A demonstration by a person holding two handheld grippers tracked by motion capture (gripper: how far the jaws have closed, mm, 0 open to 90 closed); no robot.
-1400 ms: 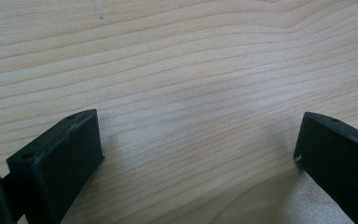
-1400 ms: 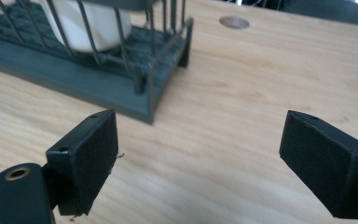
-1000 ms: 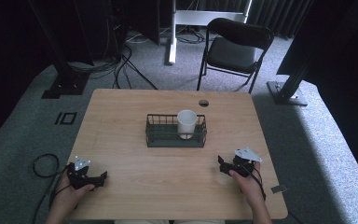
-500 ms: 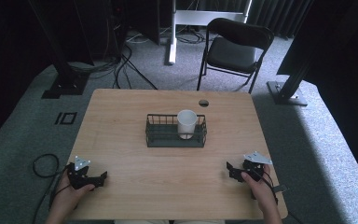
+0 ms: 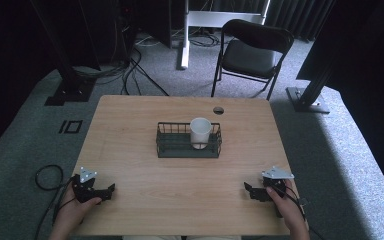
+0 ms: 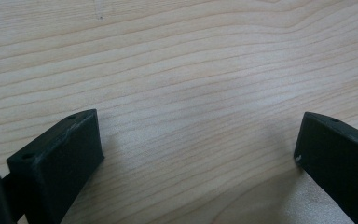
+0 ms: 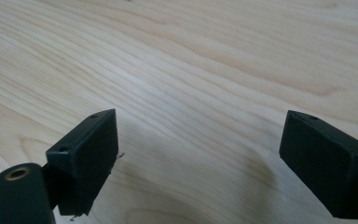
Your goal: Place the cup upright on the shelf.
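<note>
Item: white cup, upright in a wire basket, toward its right end. Position: well ahead of both grippers, roughly midway between them.

Left gripper: jaws spread wide, empty, low over bare table.

Right gripper: jaws spread wide, empty, low over the table.

Handling, judged: cup looks rigid, smooth, probably light; likely ceramic, so breakable and slippery. Best hold is probably across the rim wall, one jaw inside, lifting straight up clear of the basket wires.
</note>
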